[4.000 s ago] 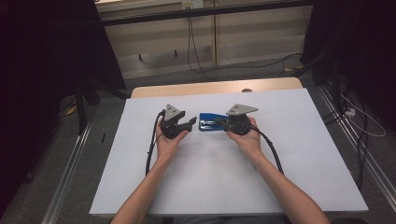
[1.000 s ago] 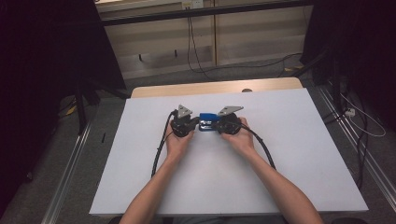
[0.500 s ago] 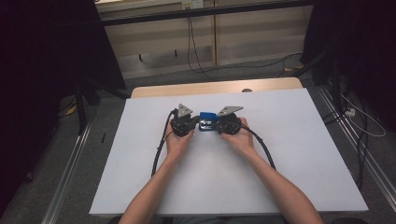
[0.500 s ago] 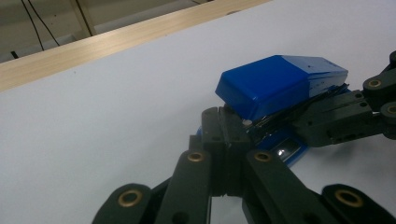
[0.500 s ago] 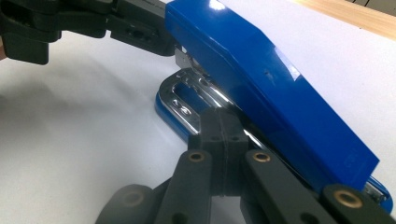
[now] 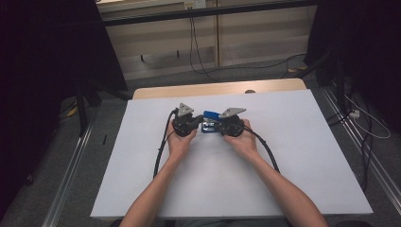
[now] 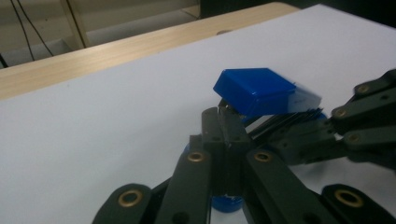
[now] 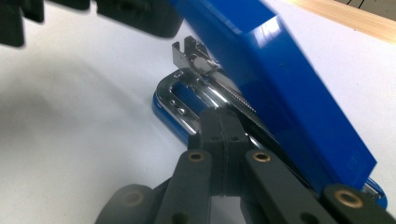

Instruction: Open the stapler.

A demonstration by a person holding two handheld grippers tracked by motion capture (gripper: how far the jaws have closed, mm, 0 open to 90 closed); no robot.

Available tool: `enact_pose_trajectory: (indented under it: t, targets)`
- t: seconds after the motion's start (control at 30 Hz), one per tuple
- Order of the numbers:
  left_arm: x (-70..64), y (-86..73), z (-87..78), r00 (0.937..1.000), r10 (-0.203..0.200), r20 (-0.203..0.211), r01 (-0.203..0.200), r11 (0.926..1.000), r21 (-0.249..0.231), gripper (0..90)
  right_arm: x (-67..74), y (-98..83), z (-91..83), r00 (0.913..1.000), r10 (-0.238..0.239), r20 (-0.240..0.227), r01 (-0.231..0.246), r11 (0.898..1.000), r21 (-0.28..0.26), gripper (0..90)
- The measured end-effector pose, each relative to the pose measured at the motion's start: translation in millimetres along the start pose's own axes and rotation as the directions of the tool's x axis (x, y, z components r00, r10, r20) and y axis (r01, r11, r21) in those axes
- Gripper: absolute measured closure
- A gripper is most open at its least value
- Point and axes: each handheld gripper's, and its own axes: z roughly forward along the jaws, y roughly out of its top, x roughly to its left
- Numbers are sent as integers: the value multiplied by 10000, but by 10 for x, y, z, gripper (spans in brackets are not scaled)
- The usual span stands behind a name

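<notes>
Stapler (image 8: 289, 88): blue top cover glossy smooth plastic, catches soft highlights; same blue plastic on the base rim. Stapler's inner channel (image 8: 187, 88) bright chrome metal, polished, mirror-like, with a thin metal spring rod. Left tool (image 7: 223, 140) and right tool (image 8: 222, 140): matt black plastic links, slightly grainy, with brass-coloured metal rivets. Grey plate (image 6: 185, 109) on top of left tool looks matt. Surface (image 6: 293, 156) covered in a white matt smooth sheet; far edge (image 6: 217, 90) pale wood-grain, low sheen. Cable (image 6: 161, 151) black rubbery, dull.
</notes>
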Motion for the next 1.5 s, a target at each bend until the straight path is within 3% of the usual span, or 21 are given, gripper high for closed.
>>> enact_pose_trajectory:
  t: [0.07, 0.4, 0.7, 0.9, 1.3, 1.43, 1.5]
  targets:
    - [-15, 12, -2, 9997, 201, -121, -201, 9998, 20, 900, 4, 1, 0, 10000, -25, 16, 25, 10000, 10, 900]
    - [3, -4, 14, 9998, 167, -126, -166, 9998, 71, 900, 21, 3, -4, 9999, -42, 112, 43, 10000, -57, 900]
    - [-4, -4, 20, 9997, 145, -196, -144, 9999, 40, 900, 150, 114, -39, 9998, -190, 58, 194, 9962, -849, 900]
    - [8, -9, 22, 9996, 187, -191, -185, 9997, 128, 900, 182, 140, 5, 9998, -105, 175, 123, 9944, -1050, 900]
    - [22, -26, 31, 9998, 54, -169, -52, 9999, 116, 900, 208, 141, 85, 9975, -125, 697, 208, 9925, -1201, 900]
    - [-17, -1, 30, 9988, -402, -271, 398, 9991, -131, 900, 207, 149, 90, 9972, -40, 750, 139, 9912, -1314, 900]
    - [-11, -11, 36, 9992, -332, -241, 332, 9994, 13, 900, 197, 156, 78, 9974, -27, 718, 123, 9910, -1333, 900]
